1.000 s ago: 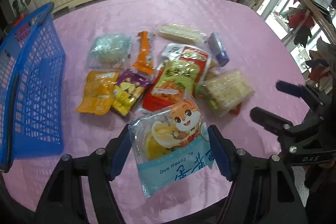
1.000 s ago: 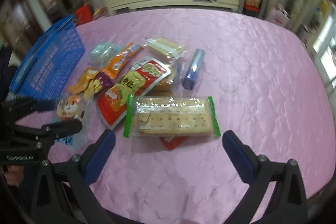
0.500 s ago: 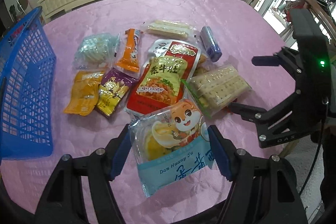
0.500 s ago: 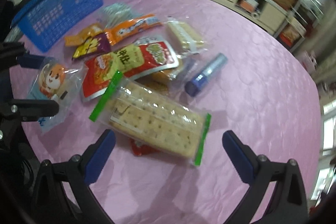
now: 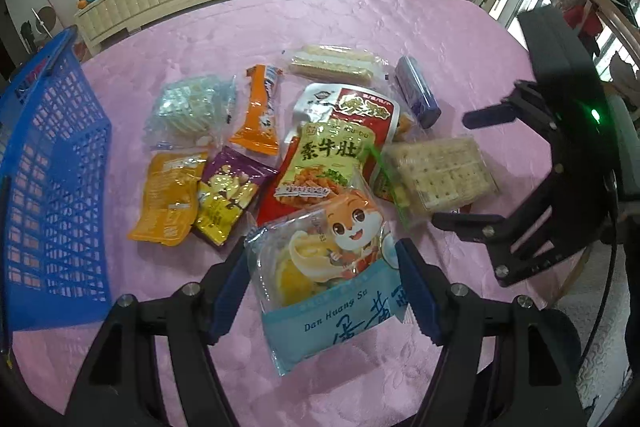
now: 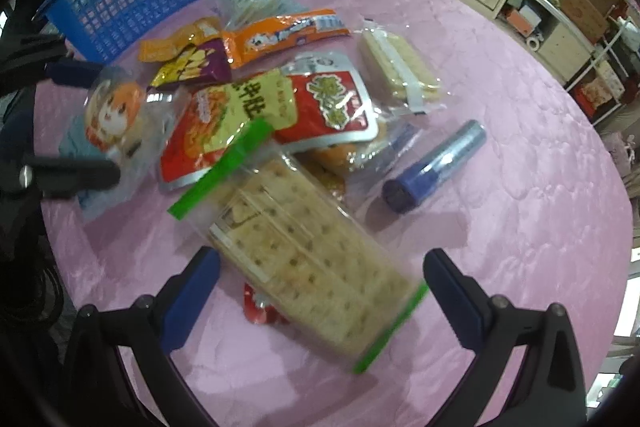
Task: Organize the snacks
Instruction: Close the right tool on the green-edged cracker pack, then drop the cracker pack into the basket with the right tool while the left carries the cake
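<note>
Moved: right gripper (image 6: 320, 301) now straddles cracker pack (image 6: 308, 263), spread wide.
Left gripper (image 5: 322, 293): pinching squirrel pastry bag (image 5: 328, 275).
Basket (image 5: 48, 187): left, blue.

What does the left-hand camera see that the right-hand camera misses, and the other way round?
Only the left wrist view shows the Dan Huang Su pastry pack filling the left gripper, and the right gripper's green light. Only the right wrist view shows the red wrapper under the cracker pack. Both show the blue basket, the pink tablecloth and the blue tube.
</note>
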### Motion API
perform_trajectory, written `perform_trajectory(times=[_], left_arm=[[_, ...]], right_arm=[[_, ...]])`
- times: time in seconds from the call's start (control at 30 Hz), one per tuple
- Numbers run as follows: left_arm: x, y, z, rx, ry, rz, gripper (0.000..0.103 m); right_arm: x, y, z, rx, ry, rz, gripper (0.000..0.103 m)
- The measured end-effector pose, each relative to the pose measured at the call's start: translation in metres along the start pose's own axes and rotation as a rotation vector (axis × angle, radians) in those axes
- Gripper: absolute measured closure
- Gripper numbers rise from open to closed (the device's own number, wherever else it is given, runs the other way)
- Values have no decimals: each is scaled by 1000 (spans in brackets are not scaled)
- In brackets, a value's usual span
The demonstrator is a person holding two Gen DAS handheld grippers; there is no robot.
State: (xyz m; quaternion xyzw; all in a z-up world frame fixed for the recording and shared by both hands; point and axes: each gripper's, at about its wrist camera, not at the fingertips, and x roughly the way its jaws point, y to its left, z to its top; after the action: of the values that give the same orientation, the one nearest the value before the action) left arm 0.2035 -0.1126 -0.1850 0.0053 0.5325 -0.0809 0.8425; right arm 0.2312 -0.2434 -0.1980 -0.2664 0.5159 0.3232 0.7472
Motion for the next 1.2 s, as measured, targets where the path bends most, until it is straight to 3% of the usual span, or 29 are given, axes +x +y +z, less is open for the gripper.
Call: perform_trajectory(times=[0.17, 0.37, 0.4, 0.8, 1.2], left_arm=[[6, 1, 2, -4, 7, 3, 34], [9, 5, 3, -7, 8, 6, 34], [8, 5, 2, -8, 8, 5, 34], [-40, 0, -4, 8, -66, -9, 34], [-124, 25, -20, -12, -200, -2, 34]], right_arm=[[10, -10, 11, -5, 18, 76, 6], [11, -14, 11, 2, -13, 78, 41], [11, -14, 11, 10, -16, 77, 43], [-40, -6, -1, 97, -69, 60, 45], [-114, 48, 23, 127, -197, 20, 47]])
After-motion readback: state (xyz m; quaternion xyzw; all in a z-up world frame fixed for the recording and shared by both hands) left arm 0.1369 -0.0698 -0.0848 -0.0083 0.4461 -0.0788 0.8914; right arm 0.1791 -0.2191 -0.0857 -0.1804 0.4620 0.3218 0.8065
